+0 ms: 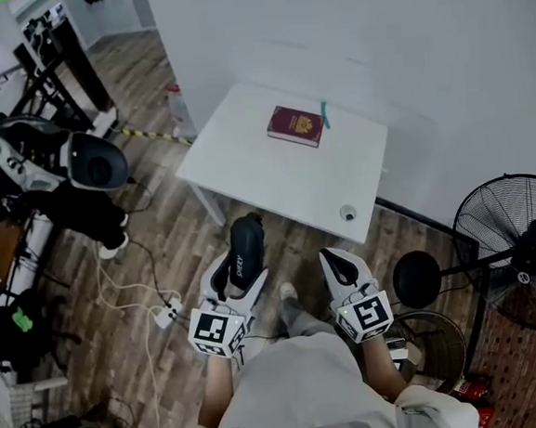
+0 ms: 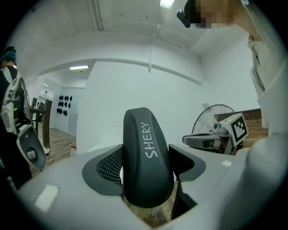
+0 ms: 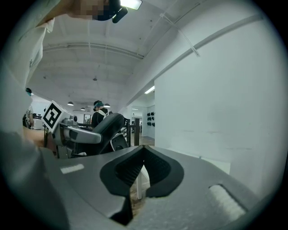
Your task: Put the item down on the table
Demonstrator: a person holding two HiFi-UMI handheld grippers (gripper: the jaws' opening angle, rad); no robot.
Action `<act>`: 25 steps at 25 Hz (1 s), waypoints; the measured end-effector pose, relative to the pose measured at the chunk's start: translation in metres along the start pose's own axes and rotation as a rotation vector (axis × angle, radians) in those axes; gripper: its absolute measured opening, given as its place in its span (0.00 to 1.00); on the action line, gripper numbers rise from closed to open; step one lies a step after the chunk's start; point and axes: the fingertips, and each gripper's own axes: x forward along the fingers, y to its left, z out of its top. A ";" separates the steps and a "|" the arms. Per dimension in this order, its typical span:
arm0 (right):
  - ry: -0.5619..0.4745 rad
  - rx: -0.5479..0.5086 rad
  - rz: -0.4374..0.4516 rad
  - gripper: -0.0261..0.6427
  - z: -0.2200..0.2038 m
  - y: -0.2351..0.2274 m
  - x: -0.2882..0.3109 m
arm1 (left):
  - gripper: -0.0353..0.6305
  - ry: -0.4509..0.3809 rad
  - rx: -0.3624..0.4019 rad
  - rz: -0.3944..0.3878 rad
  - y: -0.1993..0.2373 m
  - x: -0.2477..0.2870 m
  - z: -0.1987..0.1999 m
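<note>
A dark grey oblong case [image 1: 244,248] printed "SHERY" stands upright between the jaws of my left gripper [image 1: 239,259], which is shut on it. In the left gripper view the case [image 2: 146,161] fills the gap between both pads. It hangs over the wooden floor, just short of the near edge of the white table [image 1: 274,175]. My right gripper [image 1: 338,261] is held beside it, to the right, also short of the table. In the right gripper view its jaws [image 3: 144,158] meet at the tips with nothing between them.
A dark red booklet [image 1: 295,126] and a teal pen [image 1: 325,114] lie at the table's far side. A small round object [image 1: 347,213] sits near its front right corner. A black stool [image 1: 416,279] and a floor fan [image 1: 518,252] stand to the right; cables and a power strip [image 1: 169,312] lie at the left.
</note>
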 end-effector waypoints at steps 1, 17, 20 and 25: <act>0.001 0.000 0.005 0.04 0.001 -0.007 0.008 | 0.56 -0.003 0.001 0.003 0.005 0.009 0.003; 0.010 0.023 0.076 0.04 0.009 -0.102 0.118 | 0.56 0.031 0.004 0.047 0.068 0.138 0.025; 0.022 0.035 0.090 0.04 0.006 -0.118 0.134 | 0.56 0.043 0.003 0.054 0.075 0.160 0.027; 0.041 0.050 0.101 0.04 -0.002 -0.146 0.157 | 0.56 0.073 0.000 0.059 0.080 0.190 0.025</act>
